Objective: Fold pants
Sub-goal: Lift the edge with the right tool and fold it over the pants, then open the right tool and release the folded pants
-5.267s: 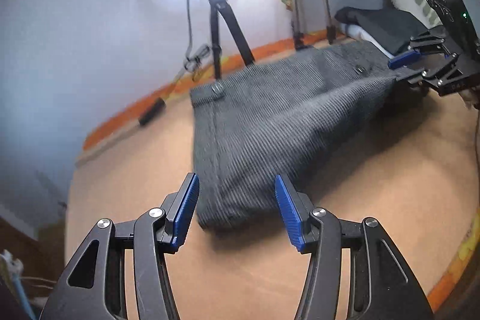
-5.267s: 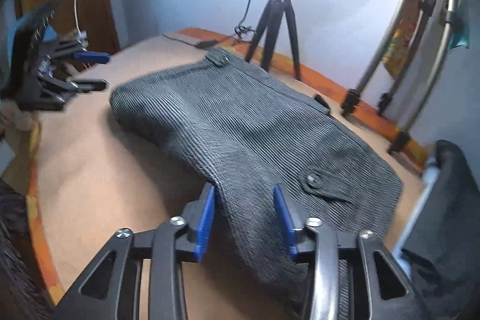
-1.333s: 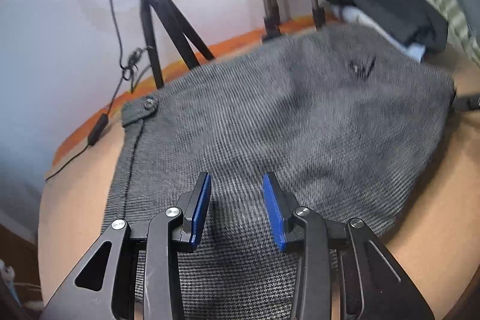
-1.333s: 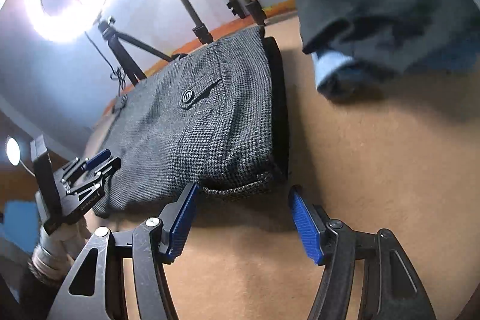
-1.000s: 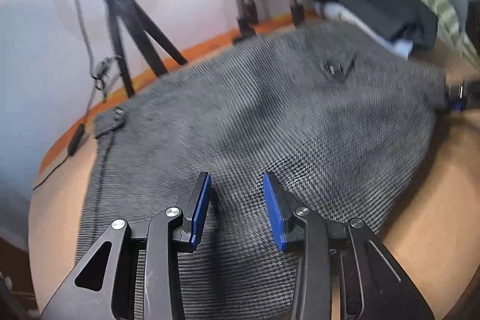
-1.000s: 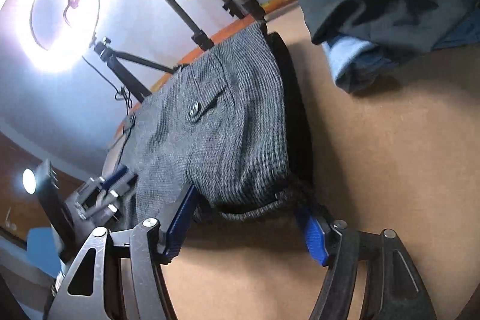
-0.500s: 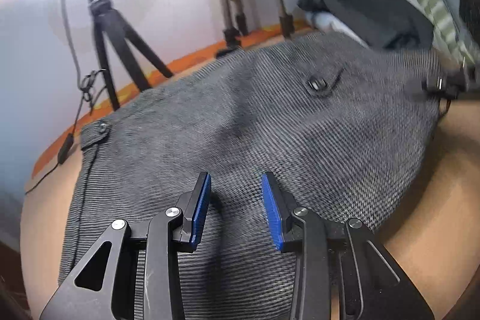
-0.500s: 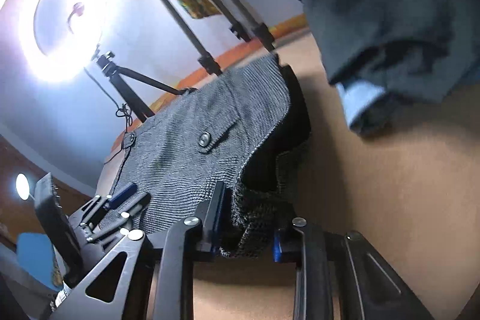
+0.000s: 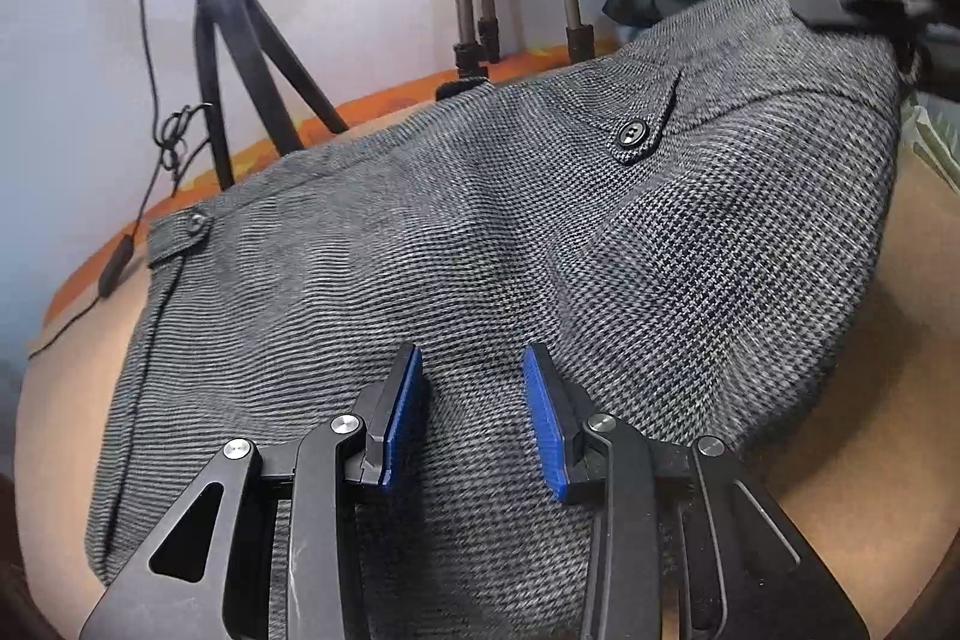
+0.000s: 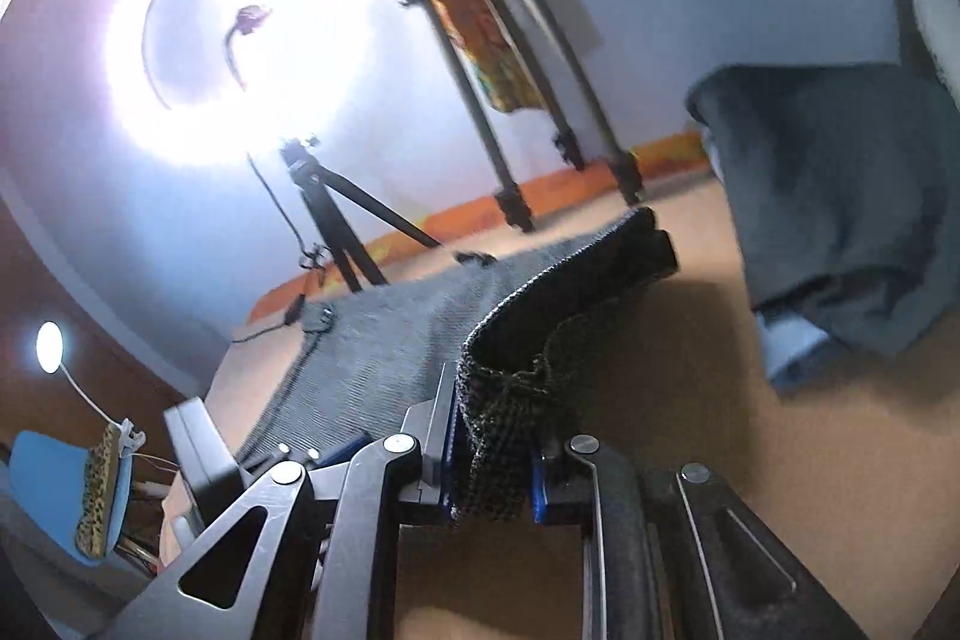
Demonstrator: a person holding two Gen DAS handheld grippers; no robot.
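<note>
Pants (image 10: 498, 436) clamped in right hand-held gripper (image 10: 489, 466)

A ring light (image 10: 240, 40) overexposes the upper left of both views. Fisheye curvature bends the edges; corners vignette black. The right wrist view shows motion blur.
</note>
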